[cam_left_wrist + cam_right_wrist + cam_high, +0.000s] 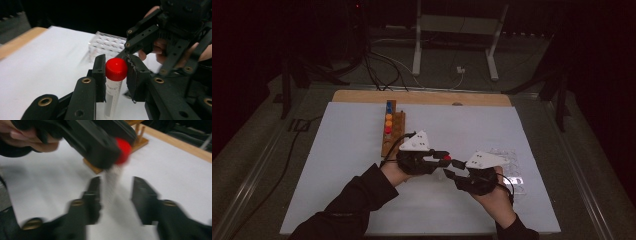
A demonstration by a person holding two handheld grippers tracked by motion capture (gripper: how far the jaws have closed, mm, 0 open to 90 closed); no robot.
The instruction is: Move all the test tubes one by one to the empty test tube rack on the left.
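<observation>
A clear tube [112,95] with a red cap [116,68] stands upright between my two grippers above the white mat [352,165]. My left gripper [116,75] is shut on the tube, its pads pressing the red cap [447,158] from both sides. In the right gripper view my right gripper [116,195] is open around the tube's blurred body [111,187]. Its left jaw is close to the tube and its right jaw stands clear of it. In the high view the left gripper [443,159] and the right gripper [453,169] meet tip to tip at the mat's middle.
A wooden rack [393,131] with several coloured-capped tubes stands behind the left hand. A clear plastic tube rack [512,170] lies right of the right hand, also seen as the clear rack [107,43]. The table's wooden edge [422,96] runs along the back.
</observation>
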